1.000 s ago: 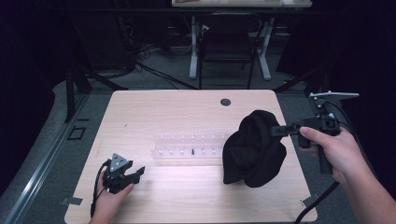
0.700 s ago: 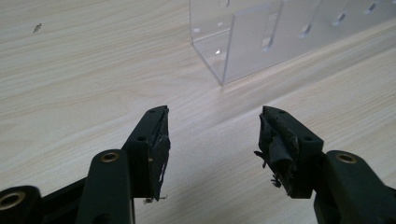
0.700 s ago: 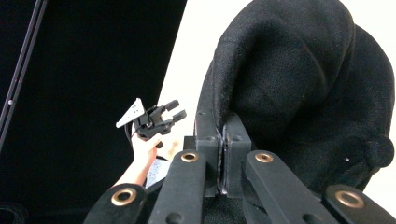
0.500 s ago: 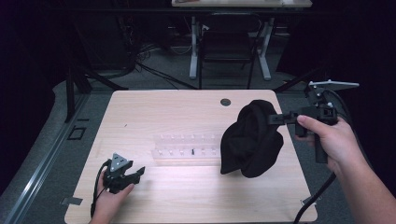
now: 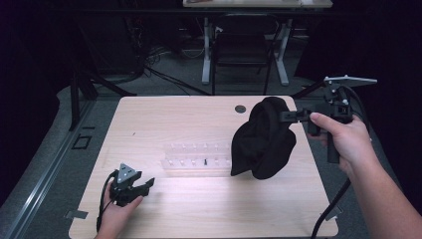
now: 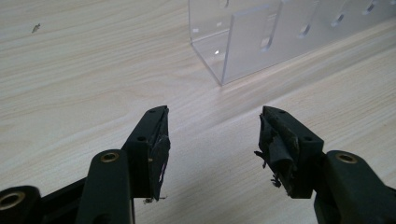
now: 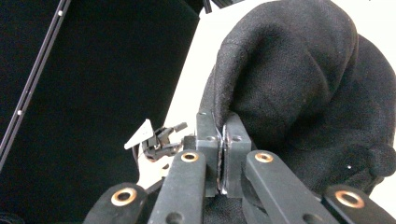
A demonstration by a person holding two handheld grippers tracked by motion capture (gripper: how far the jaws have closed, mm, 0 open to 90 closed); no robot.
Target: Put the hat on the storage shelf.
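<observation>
One black cloth (image 5: 263, 139) is being held aloft over the surface's (image 5: 199, 209) right side, pinched at its top fold by the closed right tongs (image 5: 284, 117). The left tongs (image 5: 144, 185) are being rested wide apart, holding nothing, near one clear plastic rack (image 5: 196, 157). A dark room is being shown beyond.

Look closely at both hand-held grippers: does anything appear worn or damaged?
Yes. The left hand-held gripper has frayed, peeling pads on its open jaws. The right hand-held gripper, pinching the black cloth, shows no such wear.
</observation>
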